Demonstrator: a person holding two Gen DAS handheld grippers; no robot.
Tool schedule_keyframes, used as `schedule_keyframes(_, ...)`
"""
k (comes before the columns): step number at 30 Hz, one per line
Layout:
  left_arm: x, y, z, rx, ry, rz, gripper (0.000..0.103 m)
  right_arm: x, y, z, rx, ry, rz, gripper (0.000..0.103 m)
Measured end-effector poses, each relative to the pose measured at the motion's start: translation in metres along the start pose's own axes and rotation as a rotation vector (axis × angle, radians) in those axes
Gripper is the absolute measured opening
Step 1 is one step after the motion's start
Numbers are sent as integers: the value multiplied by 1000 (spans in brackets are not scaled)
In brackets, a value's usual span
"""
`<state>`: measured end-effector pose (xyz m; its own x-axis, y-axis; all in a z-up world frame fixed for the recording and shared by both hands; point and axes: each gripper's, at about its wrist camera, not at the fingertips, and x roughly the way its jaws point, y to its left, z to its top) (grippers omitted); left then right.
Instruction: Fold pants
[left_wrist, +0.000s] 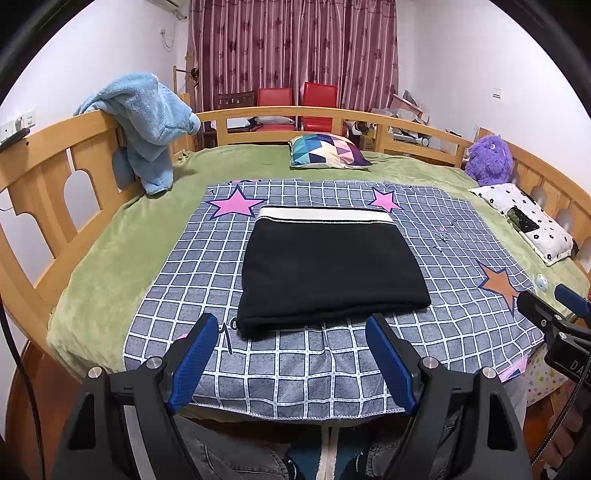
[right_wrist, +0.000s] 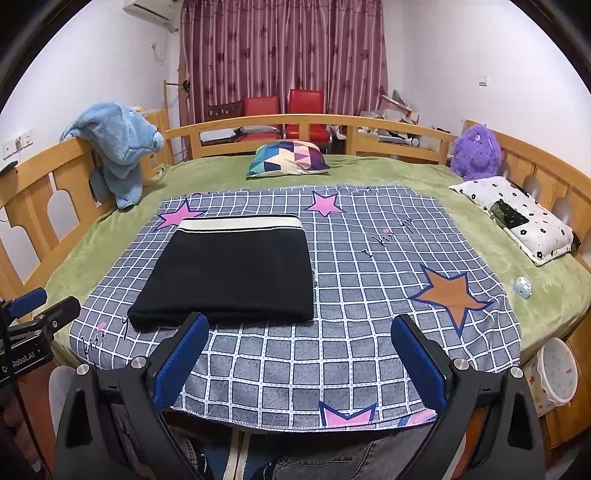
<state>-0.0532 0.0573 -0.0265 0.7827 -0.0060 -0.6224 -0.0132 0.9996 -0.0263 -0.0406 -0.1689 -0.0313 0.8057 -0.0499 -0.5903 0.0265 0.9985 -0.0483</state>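
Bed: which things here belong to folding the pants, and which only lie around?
Job:
pants, folded
checked cloth under them
left gripper, right gripper, both open

Lying about:
blue towel
patterned pillow
purple toy

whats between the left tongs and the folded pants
Only bare checked cloth. In the left wrist view the left tongs stand open just short of the near edge of the folded black pants, with nothing else on that stretch.
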Motion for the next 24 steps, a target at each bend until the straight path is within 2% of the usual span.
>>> schedule_keyframes(24, 0, -4, -2, -2, 6, -5, 81, -5, -9, 0, 11, -6, 3, 98)
